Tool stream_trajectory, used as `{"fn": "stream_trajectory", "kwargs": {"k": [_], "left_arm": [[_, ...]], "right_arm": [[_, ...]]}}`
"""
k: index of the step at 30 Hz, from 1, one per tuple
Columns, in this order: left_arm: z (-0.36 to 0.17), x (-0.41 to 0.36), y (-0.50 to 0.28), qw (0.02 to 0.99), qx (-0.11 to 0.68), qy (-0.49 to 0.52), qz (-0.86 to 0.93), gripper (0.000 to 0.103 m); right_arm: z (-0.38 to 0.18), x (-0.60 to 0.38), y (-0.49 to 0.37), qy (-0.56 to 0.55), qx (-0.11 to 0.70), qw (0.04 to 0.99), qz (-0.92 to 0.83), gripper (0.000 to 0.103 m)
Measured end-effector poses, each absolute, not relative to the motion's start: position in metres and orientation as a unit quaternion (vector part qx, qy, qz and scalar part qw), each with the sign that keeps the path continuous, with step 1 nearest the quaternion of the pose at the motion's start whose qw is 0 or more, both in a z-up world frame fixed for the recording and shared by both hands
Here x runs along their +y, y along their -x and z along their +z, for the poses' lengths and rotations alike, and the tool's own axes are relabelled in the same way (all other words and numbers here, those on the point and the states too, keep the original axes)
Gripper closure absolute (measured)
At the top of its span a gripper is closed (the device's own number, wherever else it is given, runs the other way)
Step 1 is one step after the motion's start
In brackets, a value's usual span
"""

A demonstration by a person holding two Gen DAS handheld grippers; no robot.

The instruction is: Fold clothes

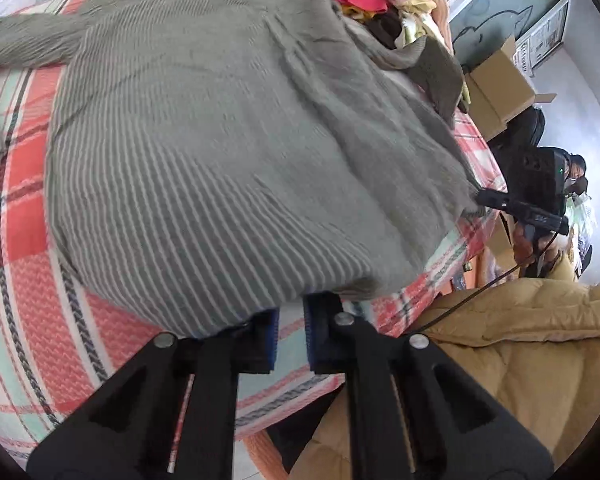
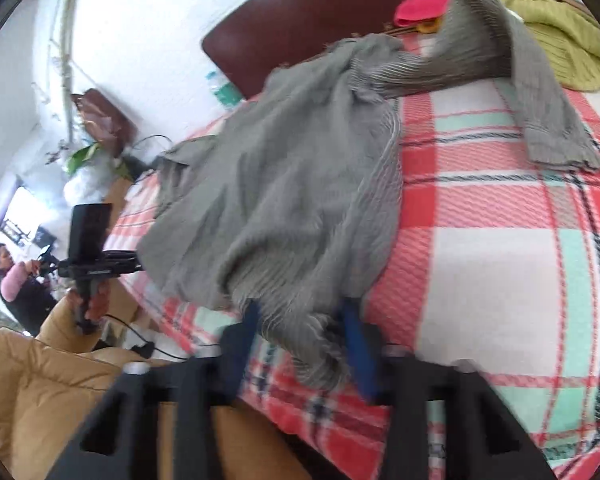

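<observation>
A grey ribbed sweater [image 1: 220, 140] lies spread, a little rumpled, on a plaid bedcover [image 1: 32, 280]. In the left wrist view my left gripper [image 1: 292, 312] sits at the near hem, its blue pads close together and their tips covered by the fabric. My right gripper [image 1: 482, 199] holds the hem's right corner there. The right wrist view shows the sweater [image 2: 284, 184] bunched between the blue pads of my right gripper [image 2: 302, 320], which press on it. My left gripper [image 2: 134, 267] meets the far-left corner. One sleeve [image 2: 540, 100] trails off to the right.
A pile of mixed clothes [image 1: 380, 0] sits at the bed's far end, with an olive garment [image 2: 560, 32] and a dark headboard [image 2: 320, 20]. Cardboard boxes [image 1: 496, 92] stand beside the bed. A tan puffy jacket [image 1: 520, 360] fills the near side. Another person [image 2: 12, 280] stands behind.
</observation>
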State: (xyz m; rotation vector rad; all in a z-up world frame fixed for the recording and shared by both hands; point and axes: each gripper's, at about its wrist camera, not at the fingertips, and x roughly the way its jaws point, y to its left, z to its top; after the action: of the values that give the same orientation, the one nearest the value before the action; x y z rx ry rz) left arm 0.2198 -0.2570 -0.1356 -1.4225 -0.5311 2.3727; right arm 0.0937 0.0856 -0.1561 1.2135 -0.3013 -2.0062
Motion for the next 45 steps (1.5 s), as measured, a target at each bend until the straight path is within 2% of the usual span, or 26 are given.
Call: {"fn": "stream_trajectory", "kwargs": {"k": [2, 5, 8, 11, 12, 13, 14, 15, 17, 18, 19, 25, 27, 29, 30, 31, 32, 33, 36, 39, 42, 45], "left_arm": [[-0.112, -0.267, -0.22, 0.161, -0.207, 0.463, 0.847, 0.091], [-0.078, -0.287, -0.222, 0.151, -0.236, 0.407, 0.869, 0.091], [-0.059, -0.305, -0.226, 0.134, -0.25, 0.376, 0.882, 0.091], [-0.07, -0.316, -0.233, 0.102, -0.239, 0.397, 0.88, 0.091], [-0.077, -0.32, -0.236, 0.089, -0.239, 0.408, 0.877, 0.091], [-0.084, -0.326, -0.242, 0.08, -0.243, 0.415, 0.873, 0.091], [-0.091, -0.331, -0.25, 0.069, -0.249, 0.417, 0.871, 0.087], [-0.098, -0.336, -0.257, 0.057, -0.255, 0.419, 0.87, 0.081], [-0.111, -0.346, -0.271, 0.038, -0.263, 0.424, 0.866, 0.034], [-0.118, -0.348, -0.277, 0.03, -0.266, 0.425, 0.865, 0.025], [-0.123, -0.348, -0.28, 0.032, -0.269, 0.426, 0.863, 0.022], [-0.146, -0.337, -0.26, 0.076, -0.244, 0.455, 0.853, 0.022], [-0.152, -0.328, -0.246, 0.096, -0.234, 0.464, 0.849, 0.027], [-0.155, -0.319, -0.23, 0.117, -0.224, 0.481, 0.839, 0.061], [-0.156, -0.316, -0.223, 0.127, -0.22, 0.487, 0.835, 0.067], [-0.153, -0.315, -0.219, 0.133, -0.221, 0.49, 0.833, 0.072], [-0.15, -0.315, -0.216, 0.142, -0.224, 0.489, 0.831, 0.077], [-0.144, -0.316, -0.213, 0.15, -0.225, 0.487, 0.831, 0.079], [-0.118, -0.327, -0.205, 0.17, -0.238, 0.467, 0.834, 0.08], [-0.099, -0.345, -0.193, 0.178, -0.262, 0.447, 0.837, 0.08], [-0.096, -0.362, -0.176, 0.154, -0.273, 0.445, 0.839, 0.08], [-0.111, -0.369, -0.161, 0.137, -0.283, 0.465, 0.828, 0.08]], "right_arm": [[-0.147, 0.087, -0.092, -0.46, -0.15, 0.393, -0.782, 0.085], [-0.124, 0.097, -0.089, -0.412, -0.219, 0.427, -0.774, 0.088], [-0.107, 0.108, -0.085, -0.379, -0.245, 0.427, -0.784, 0.088], [-0.1, 0.103, -0.08, -0.393, -0.195, 0.383, -0.813, 0.073], [-0.1, 0.095, -0.083, -0.403, -0.159, 0.375, -0.819, 0.059], [-0.098, 0.085, -0.087, -0.408, -0.123, 0.373, -0.824, 0.049], [-0.095, 0.073, -0.093, -0.406, -0.088, 0.379, -0.827, 0.047], [-0.093, 0.061, -0.099, -0.403, -0.058, 0.39, -0.826, 0.045], [-0.09, 0.032, -0.11, -0.394, -0.012, 0.428, -0.813, 0.042], [-0.09, 0.016, -0.114, -0.389, 0.01, 0.447, -0.806, 0.038], [-0.09, 0.001, -0.118, -0.386, 0.031, 0.463, -0.797, 0.036], [-0.12, -0.09, -0.143, -0.37, 0.203, 0.498, -0.757, 0.036], [-0.132, -0.114, -0.148, -0.364, 0.25, 0.501, -0.744, 0.039], [-0.146, -0.13, -0.143, -0.38, 0.281, 0.486, -0.735, 0.051], [-0.15, -0.136, -0.14, -0.386, 0.297, 0.478, -0.731, 0.067], [-0.152, -0.14, -0.135, -0.394, 0.302, 0.475, -0.727, 0.078], [-0.149, -0.141, -0.126, -0.406, 0.284, 0.481, -0.723, 0.081], [-0.143, -0.141, -0.115, -0.422, 0.255, 0.488, -0.72, 0.089], [-0.117, -0.13, -0.073, -0.454, 0.145, 0.512, -0.715, 0.09], [-0.107, -0.124, -0.027, -0.48, 0.066, 0.496, -0.721, 0.09], [-0.115, -0.124, 0.016, -0.514, 0.009, 0.463, -0.722, 0.087], [-0.128, -0.133, 0.032, -0.52, 0.046, 0.41, -0.748, 0.072]]}}
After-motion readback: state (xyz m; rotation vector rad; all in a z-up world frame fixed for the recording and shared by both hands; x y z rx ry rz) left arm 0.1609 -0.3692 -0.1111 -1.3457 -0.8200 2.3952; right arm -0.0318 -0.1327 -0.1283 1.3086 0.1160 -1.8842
